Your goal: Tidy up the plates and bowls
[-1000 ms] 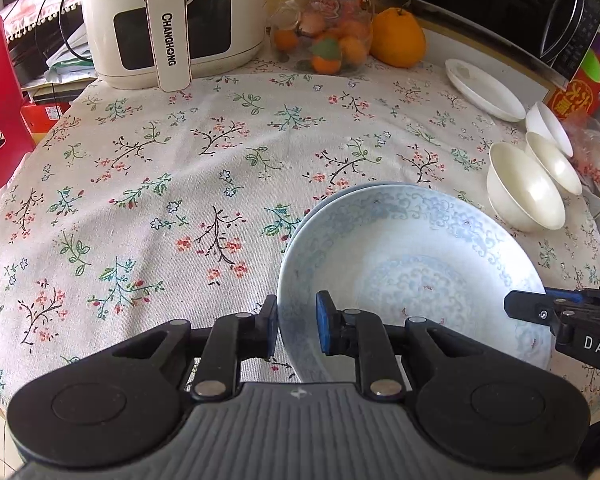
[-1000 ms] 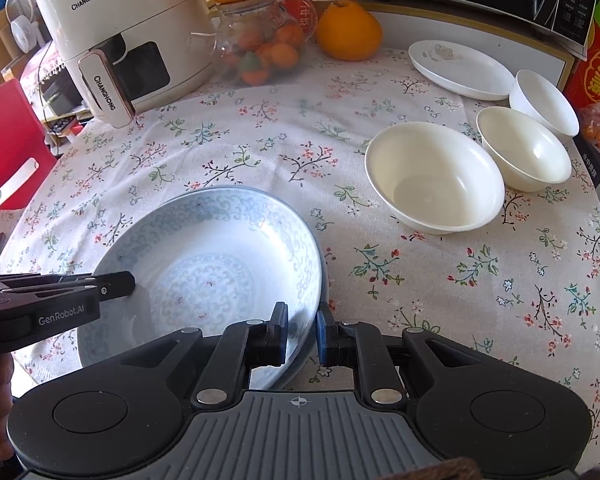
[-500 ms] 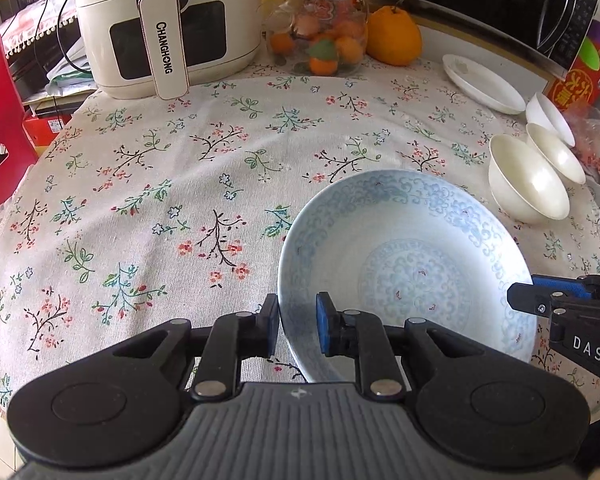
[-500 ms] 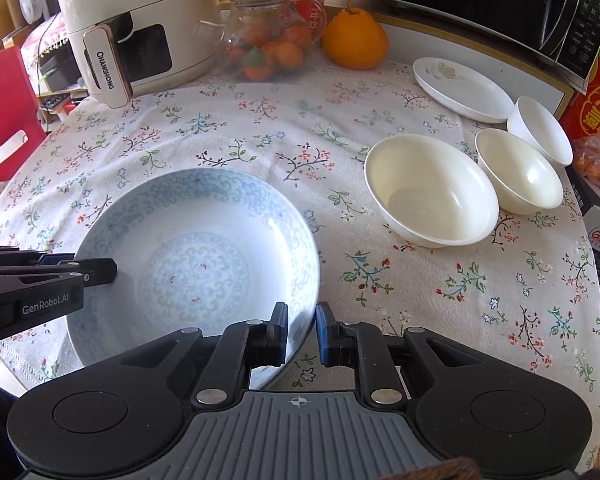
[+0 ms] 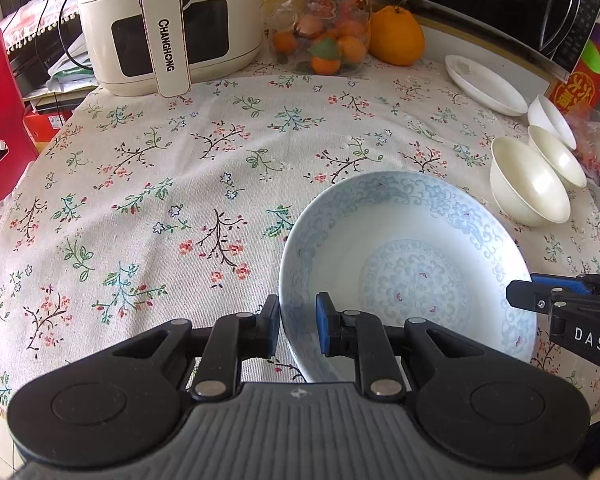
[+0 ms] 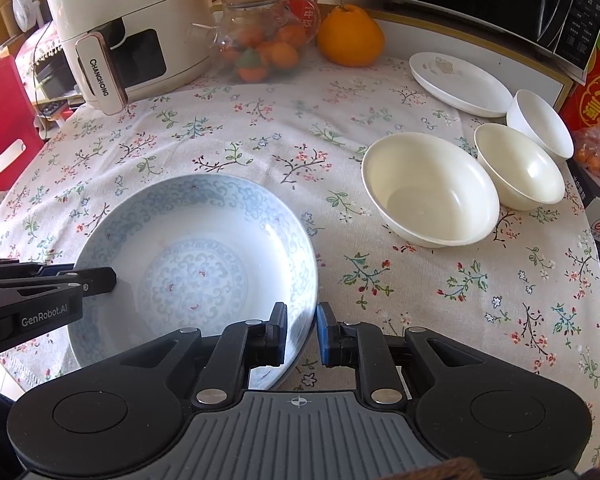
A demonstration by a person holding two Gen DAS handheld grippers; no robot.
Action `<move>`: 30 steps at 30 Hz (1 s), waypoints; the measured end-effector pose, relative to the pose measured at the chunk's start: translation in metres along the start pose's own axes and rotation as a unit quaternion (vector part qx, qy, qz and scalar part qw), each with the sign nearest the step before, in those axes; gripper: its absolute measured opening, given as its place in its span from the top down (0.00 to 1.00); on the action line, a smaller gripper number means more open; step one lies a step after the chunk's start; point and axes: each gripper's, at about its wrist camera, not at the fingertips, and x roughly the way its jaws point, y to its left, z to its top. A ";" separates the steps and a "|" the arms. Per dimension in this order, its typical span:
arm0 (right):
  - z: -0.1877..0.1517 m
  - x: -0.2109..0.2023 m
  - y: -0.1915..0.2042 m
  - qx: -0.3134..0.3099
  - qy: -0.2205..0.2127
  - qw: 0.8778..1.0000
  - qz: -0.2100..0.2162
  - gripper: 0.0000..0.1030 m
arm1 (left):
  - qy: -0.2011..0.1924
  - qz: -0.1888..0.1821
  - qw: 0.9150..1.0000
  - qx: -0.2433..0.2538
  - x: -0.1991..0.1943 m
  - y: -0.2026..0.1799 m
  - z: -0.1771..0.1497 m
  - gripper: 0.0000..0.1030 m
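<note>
- Blue-patterned plate (image 5: 412,264) sits at the near edge of the floral tablecloth (image 5: 180,184), gripped on opposite rims.
- Left gripper (image 5: 298,330): jaws clamped over the plate's left rim.
- Right gripper (image 6: 302,334): jaws clamped over the plate's right rim.
- Large cream bowl (image 6: 430,192) right of the plate, apart from it; two smaller bowls beyond, then a white plate (image 6: 460,82) far right.
- Air fryer (image 5: 168,24) far left.

CHANGHONG – air fryer (image 5: 168,28); Midea – microwave (image 5: 496,4); GenRobot.AI – left hand-held gripper (image 6: 100,280)
</note>
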 end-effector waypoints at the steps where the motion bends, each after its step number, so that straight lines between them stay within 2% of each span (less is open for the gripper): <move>1: 0.001 -0.001 -0.002 0.007 0.000 1.000 0.003 0.83 | 0.001 -0.001 1.000 -0.001 0.000 0.001 0.001 0.84; 8: 0.011 -0.011 -0.018 0.049 -0.026 0.998 0.010 0.80 | -0.011 0.002 1.000 -0.012 -0.004 0.004 0.012 0.86; 11: 0.014 -0.013 -0.025 0.068 -0.034 0.997 0.010 0.74 | -0.012 -0.002 1.000 -0.028 -0.005 0.008 0.019 0.86; 15: 0.020 -0.015 -0.036 0.100 -0.037 0.994 0.025 0.43 | -0.013 -0.008 0.999 -0.051 -0.006 0.012 0.030 0.84; 17: 0.024 -0.015 -0.042 0.113 -0.036 0.992 0.038 0.37 | -0.009 -0.015 0.998 -0.068 -0.007 0.014 0.037 0.82; 22: 0.036 -0.021 -0.059 0.135 -0.049 0.988 0.048 0.20 | -0.015 -0.019 0.997 -0.075 -0.008 0.009 0.051 0.59; 24: 0.043 -0.025 -0.066 0.139 -0.062 0.988 0.040 0.16 | -0.018 -0.020 0.997 -0.074 -0.008 0.003 0.056 0.47; 28: 0.053 -0.029 -0.083 0.159 -0.080 0.984 0.027 0.08 | -0.031 -0.024 0.997 -0.062 -0.008 -0.012 0.067 0.36; 30: 0.057 -0.028 -0.093 0.175 -0.083 0.981 0.028 0.08 | -0.039 -0.028 0.997 -0.059 -0.007 -0.018 0.074 0.27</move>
